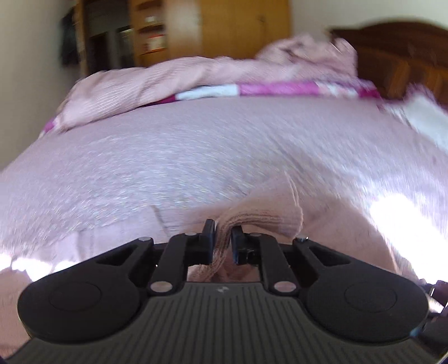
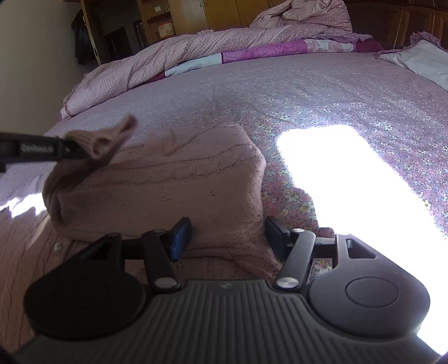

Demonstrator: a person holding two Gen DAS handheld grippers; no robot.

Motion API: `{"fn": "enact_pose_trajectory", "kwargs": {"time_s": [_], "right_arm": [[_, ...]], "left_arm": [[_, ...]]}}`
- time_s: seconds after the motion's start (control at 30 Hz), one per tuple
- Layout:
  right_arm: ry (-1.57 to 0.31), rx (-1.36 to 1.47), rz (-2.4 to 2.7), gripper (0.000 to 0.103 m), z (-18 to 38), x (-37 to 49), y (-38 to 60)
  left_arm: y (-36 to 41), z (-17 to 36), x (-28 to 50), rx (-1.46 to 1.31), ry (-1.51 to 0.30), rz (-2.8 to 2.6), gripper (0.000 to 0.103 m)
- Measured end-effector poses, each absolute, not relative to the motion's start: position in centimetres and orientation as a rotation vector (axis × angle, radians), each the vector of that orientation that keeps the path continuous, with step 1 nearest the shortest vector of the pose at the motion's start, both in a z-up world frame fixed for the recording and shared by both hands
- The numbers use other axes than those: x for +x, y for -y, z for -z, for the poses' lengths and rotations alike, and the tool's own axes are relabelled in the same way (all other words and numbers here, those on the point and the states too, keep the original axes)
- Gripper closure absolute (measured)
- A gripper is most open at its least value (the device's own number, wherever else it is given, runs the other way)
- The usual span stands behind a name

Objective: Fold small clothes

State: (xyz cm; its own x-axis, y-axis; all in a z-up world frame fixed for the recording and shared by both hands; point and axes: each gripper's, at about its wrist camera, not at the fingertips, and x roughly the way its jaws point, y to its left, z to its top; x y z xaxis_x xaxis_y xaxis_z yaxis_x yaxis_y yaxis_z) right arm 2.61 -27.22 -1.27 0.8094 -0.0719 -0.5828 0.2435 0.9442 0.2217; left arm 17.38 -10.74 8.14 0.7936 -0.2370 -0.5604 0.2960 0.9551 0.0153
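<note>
Pinching a bunched edge of the pink knit sweater, left gripper has its jaws nearly together on the fabric, lifted off the bed. Sweater lies partly folded on the floral sheet, near the bed's front edge. Right gripper sits spread, jaws either side of a sweater fold, pads not pressing. Quilt heaped at far side.

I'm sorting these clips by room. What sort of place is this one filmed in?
Most likely a bedroom in a home. The work surface is a bed with a floral sheet, a rumpled quilt is heaped along its far side, a pillow lies near the dark headboard, and a wooden wardrobe stands behind.
</note>
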Motion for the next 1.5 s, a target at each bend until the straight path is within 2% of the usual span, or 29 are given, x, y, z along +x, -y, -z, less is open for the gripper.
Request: {"fn": "enact_pose_trajectory", "kwargs": {"time_s": [0.3,0.5,0.63,0.67,0.73,0.8,0.83,0.93,1.1,1.3,1.33,1.37,1.4,1.43,1.5], "right_arm": [[-0.604,0.278,0.167,0.042,1.4,2.4,27.3],[-0.601,0.255,0.176,0.042,1.4,2.3,26.8],[-0.599,0.260,0.179,0.042,1.4,2.2,26.7],[-0.598,0.262,0.179,0.042,1.4,2.2,26.7],[-0.594,0.262,0.179,0.042,1.4,2.1,26.6],[-0.589,0.267,0.183,0.042,1.4,2.0,26.6],[-0.588,0.277,0.186,0.042,1.3,2.0,26.7],[-0.595,0.336,0.197,0.042,0.8,2.1,27.2],[-0.574,0.409,0.205,0.041,-0.5,2.0,28.2],[-0.578,0.385,0.181,0.041,-0.8,3.1,28.2],[-0.579,0.380,0.178,0.040,-0.7,3.3,28.2],[-0.582,0.376,0.176,0.039,-0.6,3.4,28.1],[-0.586,0.371,0.177,0.039,-0.4,3.5,28.1],[-0.593,0.369,0.177,0.039,-0.1,3.6,28.1],[-0.615,0.377,0.174,0.039,0.6,3.8,28.2]], "left_arm": [[0.5,-9.5,15.9,-0.056,-0.582,0.040,0.090],[-4.1,-6.5,16.3,-0.181,-0.745,0.038,0.089],[-4.0,-6.3,17.6,-0.199,-0.785,0.074,0.088],[-3.4,-6.5,18.2,-0.197,-0.791,0.082,0.085],[-2.6,-7.2,19.2,-0.204,-0.796,0.102,0.058],[-1.5,-8.1,20.4,-0.208,-0.793,0.124,0.041],[-0.7,-8.5,21.1,-0.195,-0.789,0.129,0.037],[2.2,-9.4,23.1,-0.126,-0.791,0.117,0.032],[6.1,-8.6,26.9,-0.057,-0.847,0.086,0.031],[8.2,-4.4,31.1,0.018,-0.941,0.010,0.034],[8.1,-3.9,31.3,0.020,-0.942,-0.003,0.051],[8.0,-3.7,31.2,0.028,-0.930,-0.021,0.065],[7.7,-3.7,30.8,0.036,-0.905,-0.028,0.084],[7.4,-3.9,30.4,0.030,-0.885,-0.018,0.088],[6.7,-4.6,29.3,0.002,-0.852,-0.006,0.089]]}}
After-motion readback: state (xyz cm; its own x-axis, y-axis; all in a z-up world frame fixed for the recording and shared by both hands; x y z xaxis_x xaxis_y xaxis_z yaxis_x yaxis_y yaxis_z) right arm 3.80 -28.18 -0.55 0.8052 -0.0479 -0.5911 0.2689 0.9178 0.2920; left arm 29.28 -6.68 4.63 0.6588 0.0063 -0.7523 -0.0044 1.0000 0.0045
